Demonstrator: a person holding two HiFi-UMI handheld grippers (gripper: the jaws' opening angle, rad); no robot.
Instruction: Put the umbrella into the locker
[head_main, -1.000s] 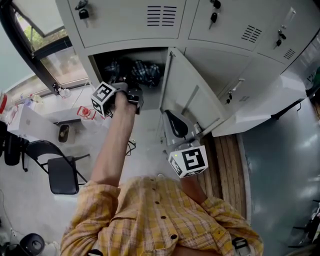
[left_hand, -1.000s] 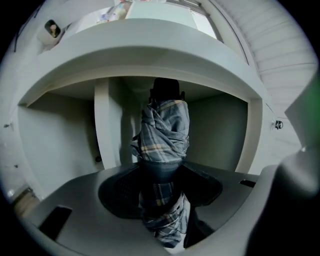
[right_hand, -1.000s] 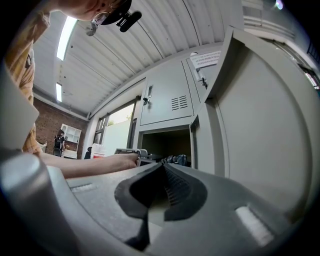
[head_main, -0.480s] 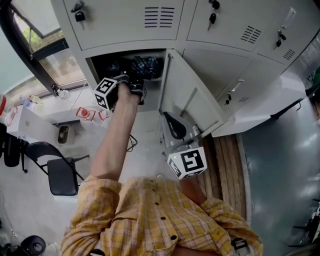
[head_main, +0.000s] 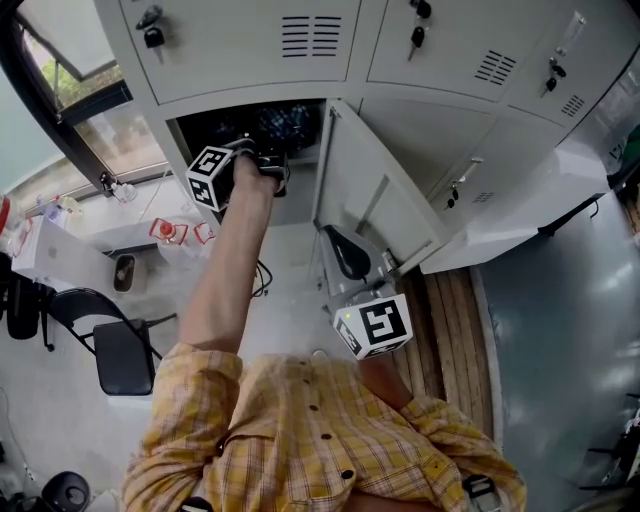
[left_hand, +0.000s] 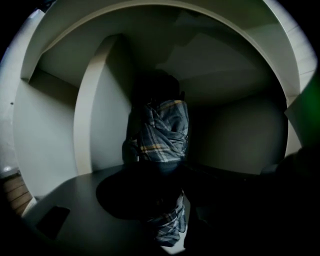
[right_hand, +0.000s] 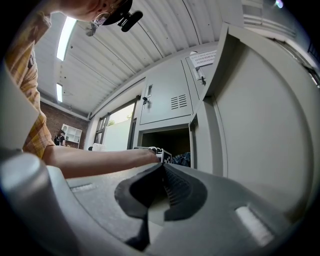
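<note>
Left gripper (head_main: 266, 170) reaches level into the open locker (left_hand: 50, 135); its jaws have just been opening and now stand wide. Umbrella (left_hand: 162, 132) – plaid, folded – stands against the back wall, centre of the compartment. A strip of the same plaid shows low in the gap between the jaws; the pads look clear of it, though the gloom leaves that unsure. Head view agrees: umbrella (head_main: 285, 120) sits deep in the dark opening, beyond the gripper's tips. It holds the same spot across the earlier head frames, with the left gripper at the locker's mouth throughout. Right gripper (right_hand: 162, 167) has not moved; its jaws are closed on nothing, and it waits low beside the open door (head_main: 370, 190).

Judgement: the widening reads as the release – the umbrella is in the locker and stands on its own, so the placement is done or nearly so. What is left is probably backing the left gripper out without snagging the fabric; the door is within the right gripper's reach.
</note>
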